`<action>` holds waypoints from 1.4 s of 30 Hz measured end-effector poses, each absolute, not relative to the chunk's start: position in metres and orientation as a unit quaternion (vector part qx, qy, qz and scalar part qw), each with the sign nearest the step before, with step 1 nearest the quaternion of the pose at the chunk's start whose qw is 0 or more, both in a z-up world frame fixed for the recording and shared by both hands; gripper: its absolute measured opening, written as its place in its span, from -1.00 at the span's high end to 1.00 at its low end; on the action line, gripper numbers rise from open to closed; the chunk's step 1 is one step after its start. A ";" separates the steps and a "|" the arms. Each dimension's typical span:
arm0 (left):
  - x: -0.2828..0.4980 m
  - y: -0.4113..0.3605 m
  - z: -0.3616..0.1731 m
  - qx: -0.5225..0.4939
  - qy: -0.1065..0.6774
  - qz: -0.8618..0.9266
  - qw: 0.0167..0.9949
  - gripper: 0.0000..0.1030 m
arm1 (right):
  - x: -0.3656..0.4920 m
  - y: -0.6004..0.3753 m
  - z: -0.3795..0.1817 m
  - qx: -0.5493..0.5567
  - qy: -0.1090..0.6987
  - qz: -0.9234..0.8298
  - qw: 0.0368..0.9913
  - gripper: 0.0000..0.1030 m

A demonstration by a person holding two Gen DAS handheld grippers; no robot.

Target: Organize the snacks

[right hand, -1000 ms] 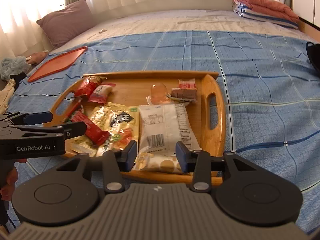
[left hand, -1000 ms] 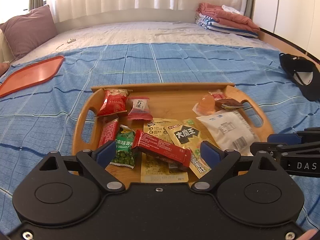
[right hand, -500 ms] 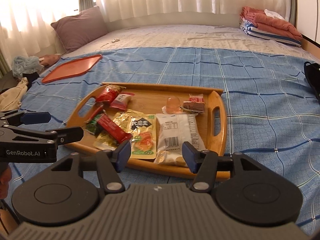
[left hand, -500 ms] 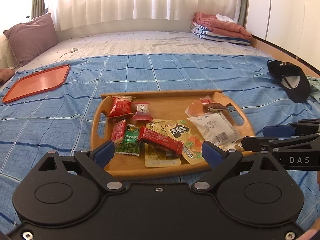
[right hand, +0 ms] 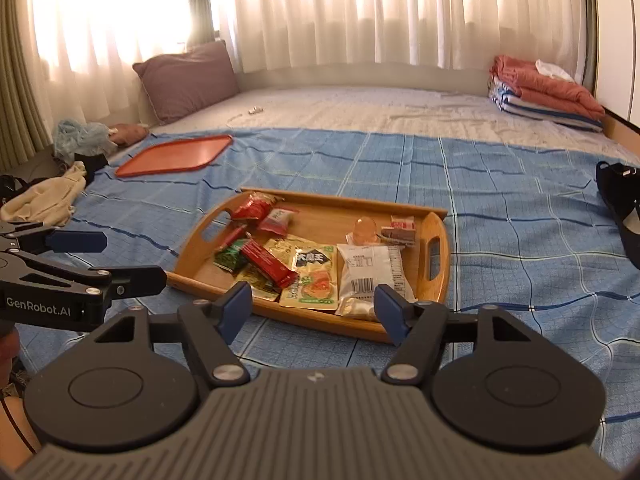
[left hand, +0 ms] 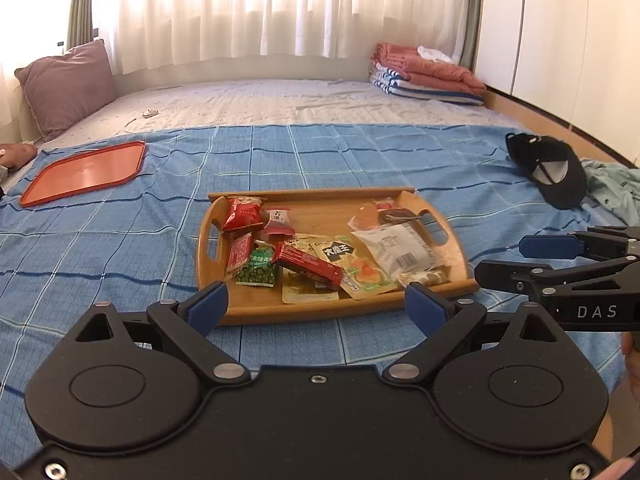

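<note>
Left wrist view: left hand-held gripper point(left hand: 316, 306) wide and empty; right hand-held gripper point(right hand: 314, 306) opening, empty, at three o'clock. Snacks point(left hand: 308, 266) gathered in wooden tray point(left hand: 208, 240), probably for sorting.

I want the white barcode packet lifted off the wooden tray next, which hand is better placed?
Probably the right. The right gripper, jaws opening and empty, lines up with the white barcode packet at the wooden tray's right end. The left gripper faces the tray's other half.
</note>
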State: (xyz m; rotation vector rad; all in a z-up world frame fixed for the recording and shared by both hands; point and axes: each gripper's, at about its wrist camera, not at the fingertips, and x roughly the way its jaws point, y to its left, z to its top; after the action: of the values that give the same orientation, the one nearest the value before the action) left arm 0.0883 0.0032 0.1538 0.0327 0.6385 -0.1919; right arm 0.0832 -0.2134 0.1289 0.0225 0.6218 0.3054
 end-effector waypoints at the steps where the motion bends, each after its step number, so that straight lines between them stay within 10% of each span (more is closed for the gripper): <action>1: 0.082 0.004 0.155 0.015 0.311 -0.092 0.946 -0.85 | 0.079 -0.213 0.130 0.012 0.302 0.150 0.941 -0.54; 42: 0.044 0.008 0.008 0.008 0.336 -0.027 0.942 -0.88 | 0.023 -0.201 0.003 -0.013 0.306 0.079 0.949 -0.71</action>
State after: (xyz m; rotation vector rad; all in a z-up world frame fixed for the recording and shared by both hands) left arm 0.0442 0.0083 0.0085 0.0160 0.6844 -0.0547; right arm 0.0235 -0.2007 0.0030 -0.0268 0.6231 0.1615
